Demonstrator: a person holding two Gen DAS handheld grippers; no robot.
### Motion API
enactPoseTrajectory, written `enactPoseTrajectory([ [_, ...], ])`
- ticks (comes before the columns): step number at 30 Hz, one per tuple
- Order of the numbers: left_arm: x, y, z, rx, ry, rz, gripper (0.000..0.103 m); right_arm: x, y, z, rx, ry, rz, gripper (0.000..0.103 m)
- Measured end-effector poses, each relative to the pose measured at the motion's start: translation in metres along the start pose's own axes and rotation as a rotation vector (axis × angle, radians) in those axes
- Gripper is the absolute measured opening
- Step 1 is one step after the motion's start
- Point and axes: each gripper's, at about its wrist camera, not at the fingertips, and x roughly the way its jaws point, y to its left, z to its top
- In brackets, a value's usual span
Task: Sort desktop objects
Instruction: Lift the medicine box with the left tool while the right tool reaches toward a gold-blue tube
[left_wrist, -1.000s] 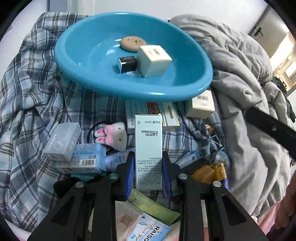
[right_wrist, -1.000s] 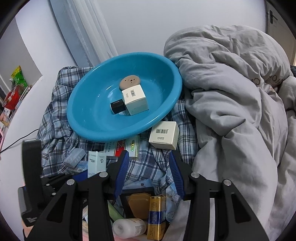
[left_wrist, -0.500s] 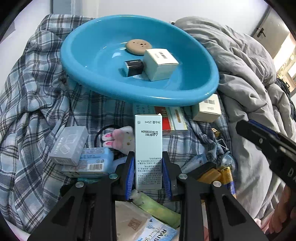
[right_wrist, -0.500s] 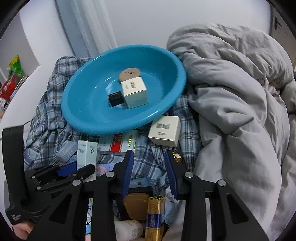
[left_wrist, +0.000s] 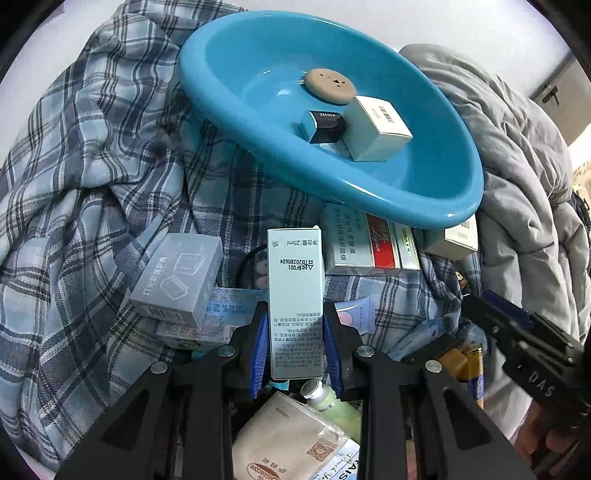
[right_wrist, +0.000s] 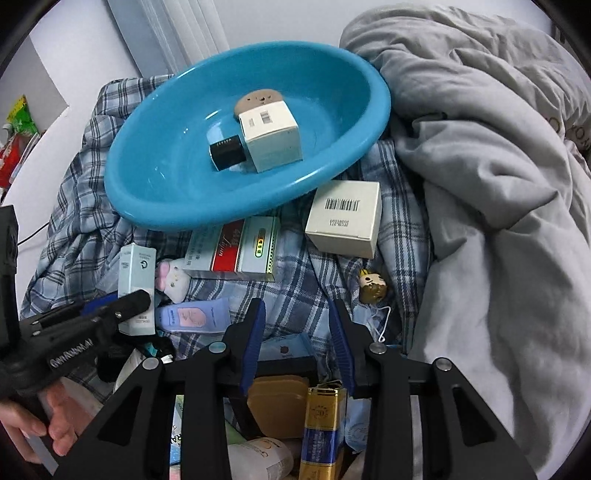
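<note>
My left gripper (left_wrist: 294, 321) is shut on a tall pale-green box (left_wrist: 295, 280), held upright over the clutter just below the blue basin (left_wrist: 424, 206). The right wrist view shows the same box (right_wrist: 136, 273) at the left, with the left gripper (right_wrist: 125, 306) clamped on its lower half. A white box (left_wrist: 376, 129), a small black box (left_wrist: 327, 125) and a tan round piece (left_wrist: 328, 81) lie in the basin. My right gripper (right_wrist: 296, 310) hangs low over the plaid cloth. Its jaws are opening and hold nothing.
On the plaid cloth (left_wrist: 74, 184) lie a white barcode box (right_wrist: 345, 218), a red-and-white carton (right_wrist: 236, 251), a grey box (left_wrist: 177, 280), a plush bunny (right_wrist: 171, 278) and a lilac tube (right_wrist: 192, 315). A grey duvet (right_wrist: 498, 184) bulks at the right.
My left gripper has shifted sideways and rolled a little with the box still clamped. My right gripper has sunk toward the pile, its jaws narrowing, then widening slightly.
</note>
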Motion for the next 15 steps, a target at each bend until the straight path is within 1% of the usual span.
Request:
enactPoseTrajectory([
  [1, -0.002, -0.001, 0.000, 0.004, -0.006, -0.002, 0.030, 0.001, 0.000, 0.000, 0.000, 0.005, 0.000, 0.045],
  [2, -0.004, -0.002, -0.001, 0.010, -0.008, -0.006, 0.030, 0.001, 0.001, 0.000, 0.000, 0.007, -0.001, 0.048],
  [6, -0.013, -0.017, -0.004, 0.073, 0.012, -0.079, 0.030, -0.002, 0.001, 0.001, -0.022, 0.016, -0.012, 0.048],
  [8, -0.016, -0.030, -0.008, 0.127, 0.025, -0.094, 0.030, -0.007, 0.001, 0.002, -0.038, 0.009, -0.029, 0.048],
  [11, -0.016, -0.044, -0.015, 0.172, 0.052, -0.131, 0.030, -0.010, 0.000, 0.003, -0.057, 0.012, -0.044, 0.048],
  [13, -0.014, -0.053, -0.020, 0.203, 0.090, -0.178, 0.030, -0.011, -0.002, 0.003, -0.062, 0.046, 0.004, 0.048],
  [14, -0.013, -0.056, -0.023, 0.216, 0.100, -0.192, 0.030, -0.012, -0.002, 0.003, -0.083, 0.078, 0.050, 0.048],
  [15, -0.012, -0.059, -0.025, 0.227, 0.109, -0.211, 0.030, -0.015, -0.003, 0.002, -0.112, 0.099, 0.074, 0.048],
])
